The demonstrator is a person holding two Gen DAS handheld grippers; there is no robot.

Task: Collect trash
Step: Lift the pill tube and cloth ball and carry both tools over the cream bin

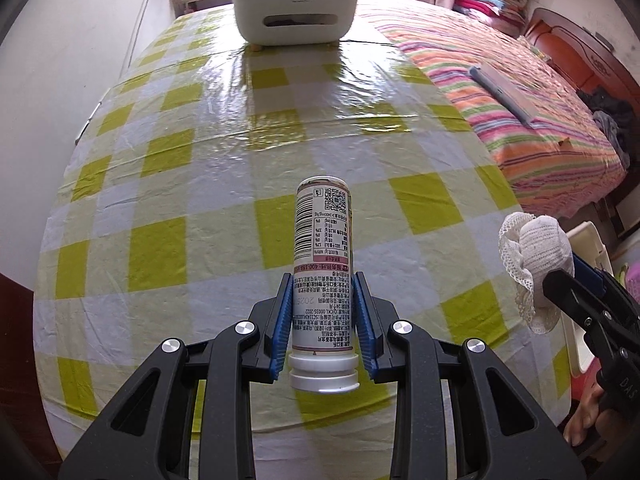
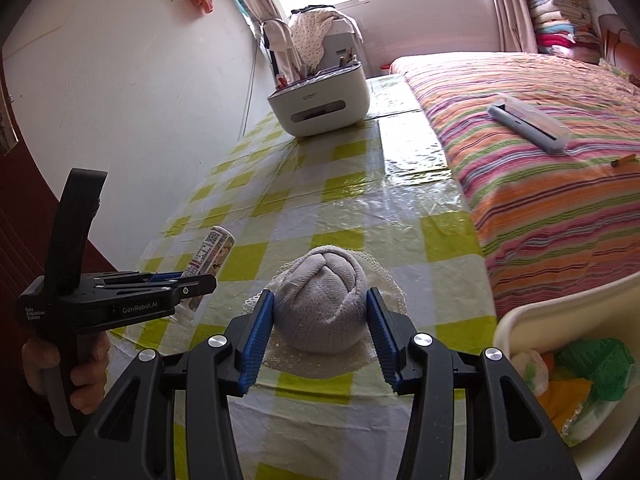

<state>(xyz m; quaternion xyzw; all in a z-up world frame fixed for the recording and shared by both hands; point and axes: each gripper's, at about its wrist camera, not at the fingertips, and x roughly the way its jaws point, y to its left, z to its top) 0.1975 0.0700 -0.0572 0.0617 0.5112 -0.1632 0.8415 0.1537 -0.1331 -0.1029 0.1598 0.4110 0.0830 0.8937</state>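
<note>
My left gripper (image 1: pixel 323 280) is shut on a small white bottle (image 1: pixel 323 264) with a printed label and a white cap, held above the checked tablecloth (image 1: pixel 180 200). The same bottle (image 2: pixel 210 256) and left gripper (image 2: pixel 188 284) show at the left of the right wrist view. My right gripper (image 2: pixel 320 300) is shut on a rolled white sock ball with a lace trim (image 2: pixel 324 312); that sock ball (image 1: pixel 532 256) also appears at the right edge of the left wrist view, in the right gripper (image 1: pixel 560 280).
A white organiser box (image 1: pixel 295 8) with pens stands at the table's far end. A striped bed (image 2: pixel 540 160) with a grey case (image 2: pixel 528 122) lies to the right. A cream bin (image 2: pixel 560 312) holding coloured wrappers sits at the lower right.
</note>
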